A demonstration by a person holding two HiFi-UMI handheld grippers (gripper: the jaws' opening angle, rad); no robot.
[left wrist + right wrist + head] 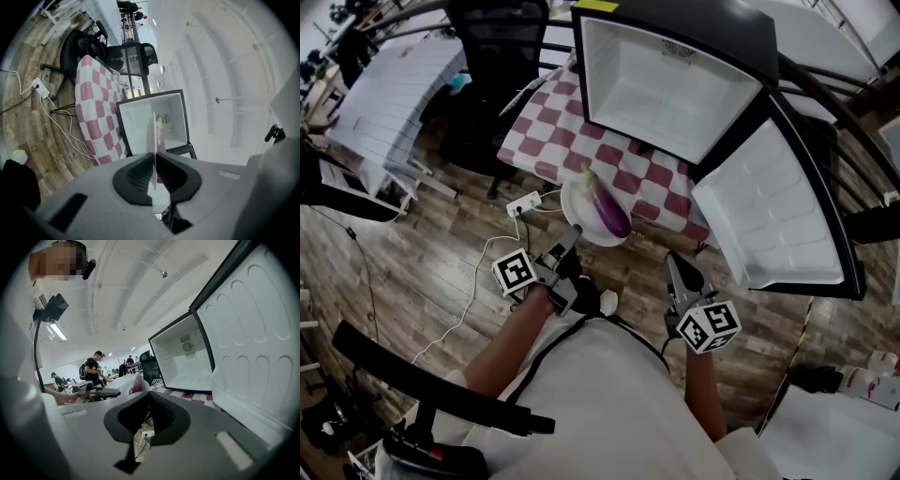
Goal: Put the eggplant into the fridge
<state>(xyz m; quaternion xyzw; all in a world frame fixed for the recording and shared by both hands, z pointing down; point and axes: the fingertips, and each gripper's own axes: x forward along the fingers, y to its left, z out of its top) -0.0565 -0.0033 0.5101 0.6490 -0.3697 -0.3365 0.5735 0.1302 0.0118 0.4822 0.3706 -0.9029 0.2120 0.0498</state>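
Small black fridge [675,94] on its table, white interior bare, door [778,216] swung wide to the right with moulded white lining. Table under a maroon-and-white checked cloth [553,131]; wood plank floor [422,272] around it, black office chair [492,56] behind, white power strip [523,203] with trailing cord near the table leg. White round plate [575,199] held out at the near edge of the table, in front of the fridge mouth and outside it. Eggplant [609,211] lies diagonally on the plate: slender, glossy, deep purple at the near end, paling to lilac toward the stem, pale green-yellow cap pointing at the fridge. Left gripper [573,236] clamped on the plate's near rim; its own view shows the thin white edge pinched between the pads, eggplant beyond. Right gripper [673,261] beside it, apart from the plate, pads together with nothing between them, pointing toward the fridge door.
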